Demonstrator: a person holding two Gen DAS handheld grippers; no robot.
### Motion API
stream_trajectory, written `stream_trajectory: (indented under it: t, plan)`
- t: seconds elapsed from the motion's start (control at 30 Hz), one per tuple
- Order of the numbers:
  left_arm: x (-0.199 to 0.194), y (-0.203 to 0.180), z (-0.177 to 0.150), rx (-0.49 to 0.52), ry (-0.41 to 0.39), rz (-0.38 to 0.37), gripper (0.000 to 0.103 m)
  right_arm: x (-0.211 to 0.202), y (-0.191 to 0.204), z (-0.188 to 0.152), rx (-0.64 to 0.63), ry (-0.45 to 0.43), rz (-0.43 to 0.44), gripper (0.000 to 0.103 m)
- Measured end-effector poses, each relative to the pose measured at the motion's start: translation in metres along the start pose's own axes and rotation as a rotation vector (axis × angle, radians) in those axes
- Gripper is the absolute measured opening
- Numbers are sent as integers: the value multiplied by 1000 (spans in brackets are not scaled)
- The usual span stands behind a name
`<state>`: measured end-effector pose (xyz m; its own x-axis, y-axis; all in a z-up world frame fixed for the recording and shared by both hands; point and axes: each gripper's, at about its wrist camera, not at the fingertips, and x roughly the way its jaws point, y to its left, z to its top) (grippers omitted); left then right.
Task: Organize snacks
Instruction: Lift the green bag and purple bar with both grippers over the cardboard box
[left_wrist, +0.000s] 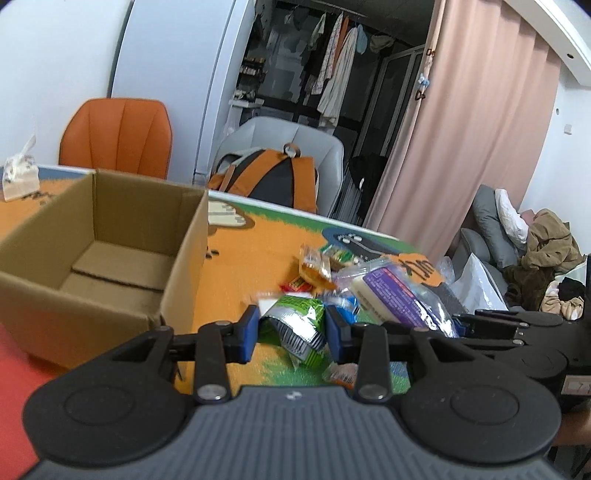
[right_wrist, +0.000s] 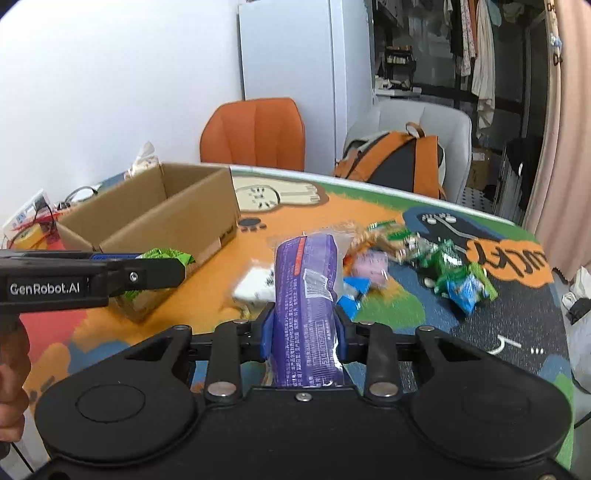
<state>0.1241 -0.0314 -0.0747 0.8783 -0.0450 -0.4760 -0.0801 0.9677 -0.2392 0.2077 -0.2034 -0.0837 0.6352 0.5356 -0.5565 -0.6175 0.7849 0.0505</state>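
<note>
A: Both grippers clamp snacks above the table: the left gripper (left_wrist: 290, 328) pinches a green packet (left_wrist: 295, 325), the right gripper (right_wrist: 304, 332) a purple pack (right_wrist: 306, 291) at mid-length. The packet looks light and crinkly, the pack soft, probably slippery.

B: Only the right wrist view shows the loose snack pile (right_wrist: 436, 258) at two o'clock; the left wrist view looks into the cardboard box (left_wrist: 110, 254) at ten o'clock.

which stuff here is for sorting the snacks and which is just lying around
For the job: green snack packet in left claw; purple packet in right claw; cardboard box; loose snack pile.
Lying about: backpack, orange chair, clothes on rail.
</note>
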Motion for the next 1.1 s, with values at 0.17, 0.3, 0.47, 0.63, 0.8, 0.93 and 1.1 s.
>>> stream_trajectory:
  t: [0.17,0.3,0.47,0.63,0.8,0.93,1.1]
  plan:
    - [-15,2,14,13,-39,2,37,-6,6,15,19,-41,0,32]
    - [-26,8,25,14,-70,12,37,-8,12,25,25,-65,7,32]
    - [-36,20,35,0,-98,34,37,-7,22,37,26,-82,17,32]
    - [-42,35,44,-18,-115,56,37,-4,31,47,30,-90,31,32]
    - [-44,51,49,-30,-133,80,37,5,39,56,31,-100,45,32]
    - [-44,64,53,-43,-137,96,37,13,47,62,38,-102,60,32]
    - [-39,82,57,-70,-137,115,37,24,56,71,43,-98,74,32]
